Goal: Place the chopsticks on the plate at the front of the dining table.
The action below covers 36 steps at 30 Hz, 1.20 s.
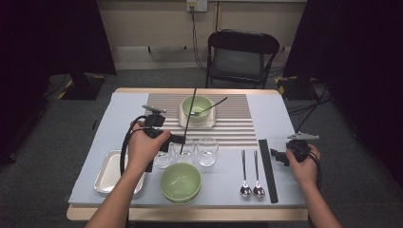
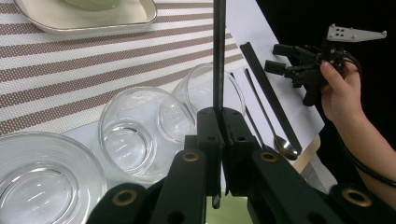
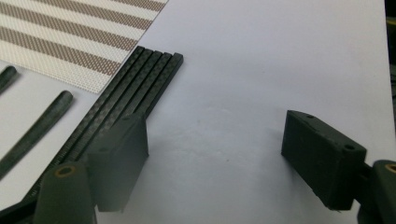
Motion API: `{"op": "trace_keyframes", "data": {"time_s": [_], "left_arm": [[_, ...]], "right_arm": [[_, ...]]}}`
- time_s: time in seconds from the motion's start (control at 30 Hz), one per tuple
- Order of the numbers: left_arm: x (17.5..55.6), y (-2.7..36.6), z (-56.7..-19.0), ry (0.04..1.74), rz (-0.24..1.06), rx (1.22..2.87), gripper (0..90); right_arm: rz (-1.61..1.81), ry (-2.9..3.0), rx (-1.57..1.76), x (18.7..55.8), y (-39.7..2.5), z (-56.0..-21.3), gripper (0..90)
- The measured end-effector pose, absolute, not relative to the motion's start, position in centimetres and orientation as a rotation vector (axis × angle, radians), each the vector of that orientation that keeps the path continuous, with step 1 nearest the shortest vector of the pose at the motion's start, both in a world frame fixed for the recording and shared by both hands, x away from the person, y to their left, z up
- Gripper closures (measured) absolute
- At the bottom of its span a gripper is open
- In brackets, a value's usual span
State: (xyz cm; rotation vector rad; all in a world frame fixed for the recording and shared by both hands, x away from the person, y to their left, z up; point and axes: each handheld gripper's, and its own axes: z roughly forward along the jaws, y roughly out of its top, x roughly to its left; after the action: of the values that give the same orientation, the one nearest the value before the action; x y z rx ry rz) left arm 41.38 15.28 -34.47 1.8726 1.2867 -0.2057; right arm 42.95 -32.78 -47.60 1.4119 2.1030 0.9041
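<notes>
My left gripper [image 1: 182,140] is shut on a long black chopstick [image 1: 188,118] that rises steeply over the glasses; in the left gripper view the jaws [image 2: 222,116] clamp the chopstick [image 2: 218,56] near its lower end. Three clear glasses [image 1: 207,151] stand in a row just below it, with a green bowl [image 1: 180,183] in front. My right gripper [image 1: 277,156] stands open at the table's right edge; in the right gripper view the gripper [image 3: 215,140] hovers over bare cloth beside a bundle of black chopsticks [image 3: 135,88].
A green bowl on a square plate [image 1: 197,114] sits on the striped placemat [image 1: 237,123] with a thin dark utensil leaning in it. Two spoons [image 1: 251,173] lie left of the chopstick bundle [image 1: 267,168]. A metal tray [image 1: 110,172] is at front left; a chair [image 1: 240,57] stands behind.
</notes>
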Motion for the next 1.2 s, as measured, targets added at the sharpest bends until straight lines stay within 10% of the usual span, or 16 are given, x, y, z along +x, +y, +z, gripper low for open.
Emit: {"op": "trace_keyframes", "data": {"time_s": [1.2], "left_arm": [[44.8,17.9,-34.3,1.433,-0.075,1.761,87.3]], "right_arm": [[0.895,2.096,1.412,42.9,-32.7,-47.8,19.6]]}}
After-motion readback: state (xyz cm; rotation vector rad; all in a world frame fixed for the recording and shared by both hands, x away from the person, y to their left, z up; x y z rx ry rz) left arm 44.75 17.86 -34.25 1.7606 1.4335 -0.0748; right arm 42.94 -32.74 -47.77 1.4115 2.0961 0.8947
